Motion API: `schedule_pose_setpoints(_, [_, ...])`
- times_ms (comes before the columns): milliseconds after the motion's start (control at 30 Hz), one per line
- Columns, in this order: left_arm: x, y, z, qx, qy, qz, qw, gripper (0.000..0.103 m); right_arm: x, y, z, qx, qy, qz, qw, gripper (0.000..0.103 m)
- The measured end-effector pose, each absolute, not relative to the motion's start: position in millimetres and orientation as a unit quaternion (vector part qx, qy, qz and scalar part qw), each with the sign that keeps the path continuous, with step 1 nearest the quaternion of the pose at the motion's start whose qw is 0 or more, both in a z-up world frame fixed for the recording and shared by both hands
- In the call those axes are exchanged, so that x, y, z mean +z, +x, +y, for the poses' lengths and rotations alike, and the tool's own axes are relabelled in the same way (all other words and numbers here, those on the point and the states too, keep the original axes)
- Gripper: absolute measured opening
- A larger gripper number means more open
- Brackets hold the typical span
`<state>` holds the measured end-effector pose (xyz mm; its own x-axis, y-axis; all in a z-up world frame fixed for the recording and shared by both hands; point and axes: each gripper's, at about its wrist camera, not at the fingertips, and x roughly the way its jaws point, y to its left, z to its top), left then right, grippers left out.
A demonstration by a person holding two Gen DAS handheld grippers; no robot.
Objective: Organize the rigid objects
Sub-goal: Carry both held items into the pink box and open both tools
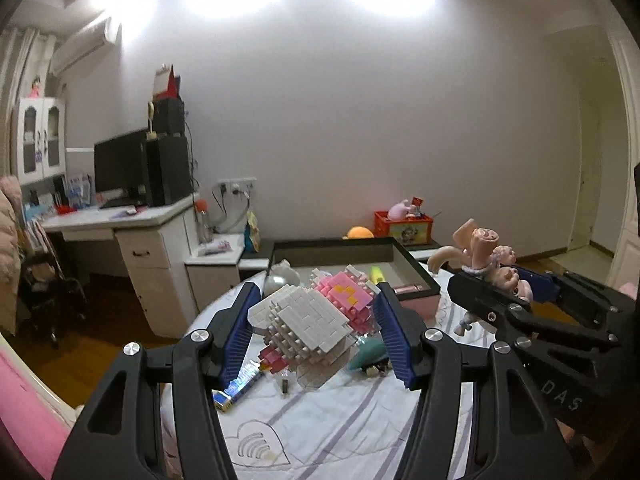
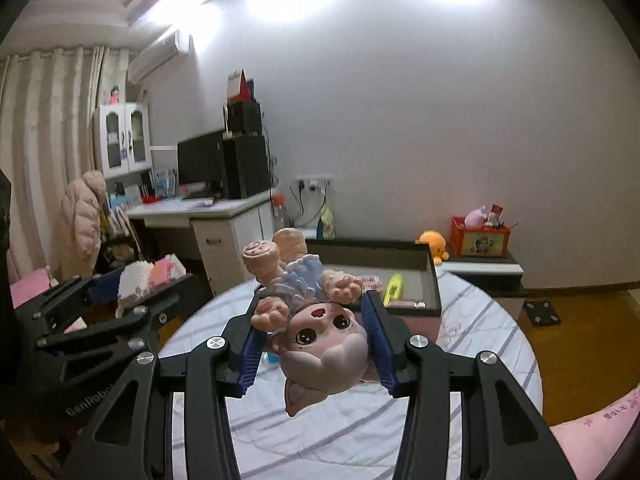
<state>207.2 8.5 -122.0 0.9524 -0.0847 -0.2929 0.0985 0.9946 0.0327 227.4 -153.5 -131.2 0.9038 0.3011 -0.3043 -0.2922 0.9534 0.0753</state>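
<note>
Your left gripper (image 1: 316,320) sat closest to its camera, its blue-padded fingers (image 1: 240,328) clenched on a white and pink brick-built figure (image 1: 316,316), which hung tilted above the round table (image 1: 320,420) with its striped white cloth. Under the figure, a teal item (image 1: 368,354) and a small blue and yellow packet (image 1: 236,390) lay on the cloth, too small to identify. Your right gripper (image 2: 316,340) was closed around a big-eyed doll (image 2: 320,340), gripping it by the head, upside down, with its feet pointing up and away from the camera. In the left view the same doll (image 1: 492,268) appeared at the far right, raised above the table edge, well apart from the brick figure. Beyond both grippers, a dark-rimmed open box (image 2: 434,280) rested on the far part of the table, with a yellow-green object (image 2: 393,288) and a pinkish bar (image 2: 406,304) lying inside it. Against the back wall stood a white desk (image 1: 120,220) carrying a dark monitor (image 1: 120,168).
</note>
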Motion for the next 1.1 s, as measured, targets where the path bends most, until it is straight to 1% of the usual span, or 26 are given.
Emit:
schedule_pose_setpoints(333, [-108, 214, 3, -0.036, 0.039, 0.121, 0.991, 0.06, -121, 231, -156, 0.15, 0.016, 0.139, 0.979, 0.048])
schedule_pose_setpoints(633, [-100, 247, -9, -0.034, 0.063, 0.112, 0.991, 0.059, -115, 261, -161, 0.145, 0.017, 0.141, 0.979, 0.048])
schedule_pose_setpoints(833, [-100, 302, -19, -0.052, 0.072, 0.126, 0.988, 0.06, -114, 307, -169, 0.136, 0.013, 0.152, 0.979, 0.048])
schedule_pose_setpoints(1033, [-120, 378, -30, -0.066, 0.078, 0.177, 0.979, 0.06, -129, 370, -172, 0.114, -0.008, 0.181, 0.977, 0.048])
schedule_pose_setpoints(1100, [-131, 404, -36, -0.064, 0.083, 0.198, 0.975, 0.06, -141, 397, -173, 0.11, -0.014, 0.206, 0.972, 0.048])
